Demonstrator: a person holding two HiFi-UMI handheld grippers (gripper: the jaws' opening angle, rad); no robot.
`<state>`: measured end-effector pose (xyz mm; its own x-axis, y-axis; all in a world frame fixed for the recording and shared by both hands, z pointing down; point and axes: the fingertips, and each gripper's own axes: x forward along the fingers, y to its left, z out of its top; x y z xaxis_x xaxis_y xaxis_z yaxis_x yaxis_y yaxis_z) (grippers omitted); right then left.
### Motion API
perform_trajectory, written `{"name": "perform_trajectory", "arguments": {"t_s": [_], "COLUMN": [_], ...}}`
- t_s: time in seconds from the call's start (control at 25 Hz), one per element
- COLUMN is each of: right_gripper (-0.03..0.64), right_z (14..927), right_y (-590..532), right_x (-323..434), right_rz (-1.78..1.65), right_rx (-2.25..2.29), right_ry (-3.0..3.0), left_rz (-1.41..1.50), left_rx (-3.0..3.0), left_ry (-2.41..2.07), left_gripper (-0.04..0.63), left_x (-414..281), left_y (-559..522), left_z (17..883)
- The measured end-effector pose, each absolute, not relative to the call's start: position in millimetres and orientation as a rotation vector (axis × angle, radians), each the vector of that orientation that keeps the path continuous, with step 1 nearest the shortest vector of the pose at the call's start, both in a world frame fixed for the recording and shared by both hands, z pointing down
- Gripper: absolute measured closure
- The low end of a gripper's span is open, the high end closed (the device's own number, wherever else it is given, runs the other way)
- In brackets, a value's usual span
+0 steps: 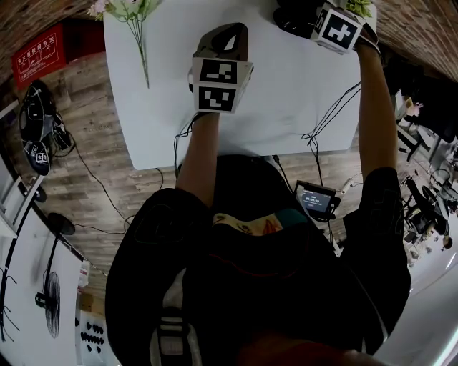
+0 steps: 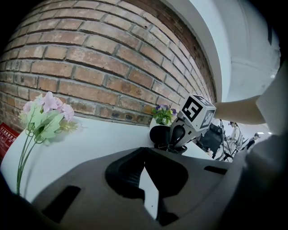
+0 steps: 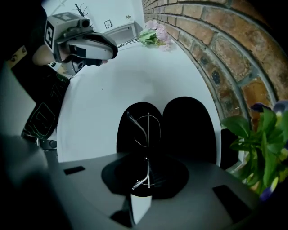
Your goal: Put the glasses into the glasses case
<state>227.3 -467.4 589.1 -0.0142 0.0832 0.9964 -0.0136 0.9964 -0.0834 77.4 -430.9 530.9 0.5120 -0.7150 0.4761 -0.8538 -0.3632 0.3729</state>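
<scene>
The black glasses case (image 3: 186,128) lies open on the white table (image 1: 286,93) at its far right, close to the brick wall. Thin wire-framed glasses (image 3: 145,130) hang straight down over the case's left half. My right gripper (image 3: 146,179) points down above the case and is shut on the glasses' near end. In the left gripper view the right gripper (image 2: 173,140) stands over the case (image 2: 158,134). My left gripper (image 1: 229,37) hovers over the table's middle, apart from the case. Its jaws look shut with nothing between them.
Pink artificial flowers (image 1: 130,10) lie at the table's far left. A small plant with purple blooms (image 2: 163,114) stands just behind the case, against the brick wall (image 2: 112,58). Cables hang over the table's near edge, and a small screen device (image 1: 315,200) sits below it.
</scene>
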Motion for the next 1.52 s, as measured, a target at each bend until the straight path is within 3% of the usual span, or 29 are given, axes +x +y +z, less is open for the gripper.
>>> {"name": "perform_trajectory", "arguments": {"t_s": [0.4, 0.64, 0.8, 1.16, 1.52], "right_gripper": [0.504, 0.502, 0.51, 0.606, 0.612], "right_z": [586.0, 560.5, 534.2, 457.1, 389.6], "right_y": [-477.2, -481.7, -480.6, -454.0, -404.4], "right_x": [223.6, 219.3, 219.4, 229.6, 249.2], "right_rz": [0.034, 0.038, 0.022, 0.119, 0.278], "right_rx": [0.086, 0.266, 0.4, 0.846, 1.187], "right_ry": [-1.633, -1.744, -1.812, -2.132, -2.495], "left_rz": [0.295, 0.277, 0.281, 0.209, 0.171], "left_rx": [2.181, 2.207, 2.22, 2.298, 2.339], "left_ry": [-1.273, -1.259, -1.238, -1.248, -1.336], "left_gripper": [0.597, 0.597, 0.597, 0.597, 0.597], "left_x": [74.9, 75.2, 78.1, 103.6, 125.9], "left_y": [-429.1, -424.8, -418.7, -402.1, -371.4], "left_z": [524.6, 515.4, 513.6, 476.0, 440.1]}}
